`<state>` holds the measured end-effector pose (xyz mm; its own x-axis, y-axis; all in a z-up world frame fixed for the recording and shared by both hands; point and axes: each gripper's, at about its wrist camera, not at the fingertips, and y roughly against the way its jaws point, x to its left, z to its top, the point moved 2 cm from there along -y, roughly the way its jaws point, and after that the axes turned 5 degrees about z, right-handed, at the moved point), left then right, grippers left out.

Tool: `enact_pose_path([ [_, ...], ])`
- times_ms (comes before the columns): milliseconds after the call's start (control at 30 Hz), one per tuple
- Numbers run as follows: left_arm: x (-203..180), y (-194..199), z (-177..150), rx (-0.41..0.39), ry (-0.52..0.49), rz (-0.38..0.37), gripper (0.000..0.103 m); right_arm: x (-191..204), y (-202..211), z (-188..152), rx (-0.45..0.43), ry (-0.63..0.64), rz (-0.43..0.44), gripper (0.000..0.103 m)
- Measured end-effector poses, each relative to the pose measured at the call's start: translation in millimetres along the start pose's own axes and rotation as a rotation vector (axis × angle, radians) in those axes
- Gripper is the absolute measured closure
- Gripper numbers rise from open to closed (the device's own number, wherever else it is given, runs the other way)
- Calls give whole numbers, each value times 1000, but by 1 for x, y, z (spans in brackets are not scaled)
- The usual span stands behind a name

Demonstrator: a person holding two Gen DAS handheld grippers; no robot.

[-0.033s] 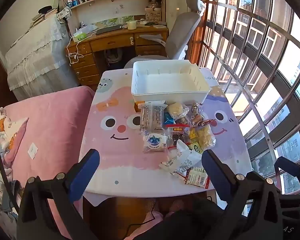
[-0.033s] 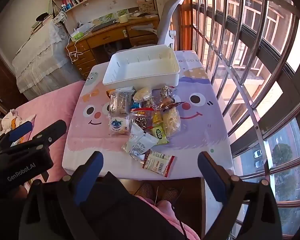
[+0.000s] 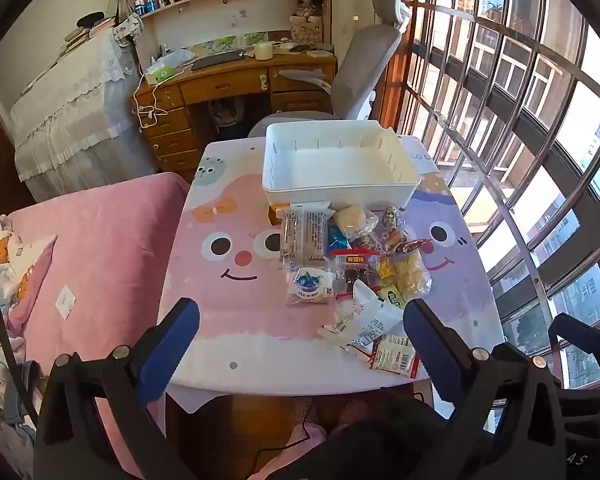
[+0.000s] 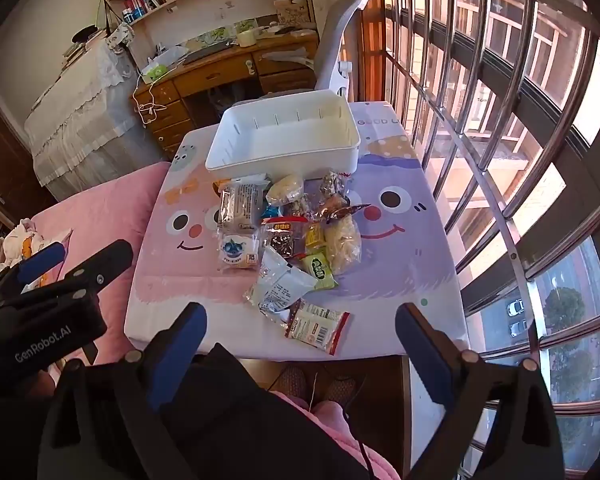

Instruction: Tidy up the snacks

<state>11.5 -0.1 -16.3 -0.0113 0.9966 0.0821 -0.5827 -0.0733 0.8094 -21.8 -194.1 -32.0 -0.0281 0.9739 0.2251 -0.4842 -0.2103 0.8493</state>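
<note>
An empty white bin (image 3: 340, 196) (image 4: 280, 164) stands at the far side of the small table (image 3: 228, 320), whose cloth shows cartoon faces. Just in front of it lies a pile of wrapped snacks (image 3: 352, 256) (image 4: 292, 236). Among them are a blueberry packet (image 3: 308, 286), a white pouch (image 4: 280, 284) and a red-edged packet (image 4: 316, 326) nearest the front edge. My left gripper (image 3: 302, 312) hovers open above the near table edge, holding nothing. My right gripper (image 4: 300, 312) is likewise open and empty, just short of the red-edged packet.
A pink bed (image 3: 100, 240) adjoins the table's left side. Barred windows (image 3: 520, 160) run close along the right. A grey office chair (image 3: 364, 68) and a wooden desk (image 3: 228, 84) stand behind the bin. A person's pink-clad legs (image 4: 328, 412) sit below the near edge.
</note>
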Motion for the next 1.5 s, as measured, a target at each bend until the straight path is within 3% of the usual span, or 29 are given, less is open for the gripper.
enact_pose_path([
  [1133, -9, -5, 15, -16, -3, 21, 1, -6, -8, 11, -12, 7, 11, 7],
  [1500, -2, -10, 20, -6, -3, -37, 1, -4, -10, 22, -25, 35, 26, 7],
])
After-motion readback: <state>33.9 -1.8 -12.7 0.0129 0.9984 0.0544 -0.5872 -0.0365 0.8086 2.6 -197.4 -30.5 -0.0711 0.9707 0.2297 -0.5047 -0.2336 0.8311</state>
